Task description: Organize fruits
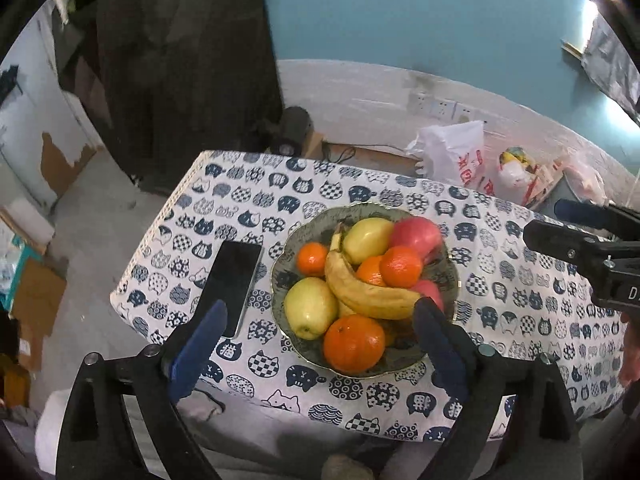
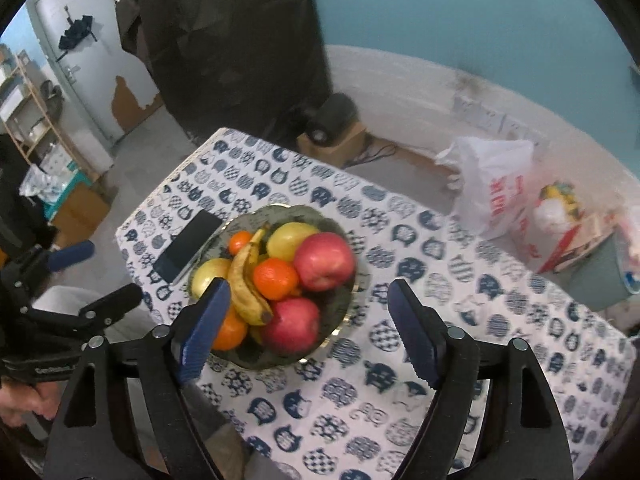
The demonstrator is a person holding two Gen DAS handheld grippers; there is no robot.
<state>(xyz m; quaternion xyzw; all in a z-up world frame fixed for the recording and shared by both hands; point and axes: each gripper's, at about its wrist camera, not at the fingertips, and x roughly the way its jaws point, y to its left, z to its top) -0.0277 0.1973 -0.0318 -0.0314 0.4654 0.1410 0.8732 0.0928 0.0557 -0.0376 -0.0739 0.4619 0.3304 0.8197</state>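
Fruits (image 1: 360, 280) are sitting heaped in the bowl (image 1: 286, 258) mid-table, so organizing looks about finished to me. Left gripper (image 1: 320, 320) and right gripper (image 2: 308, 300) are both hanging above the bowl, jaws spread, gripping nothing. Risk: the banana (image 2: 246, 280) is lying loosely on top, so a dipping finger could be rolling an orange off the pile. The phone (image 1: 236, 280) is lying just beside the bowl. Right view is showing both red apples (image 2: 324, 260) fully; left view is half hiding them.
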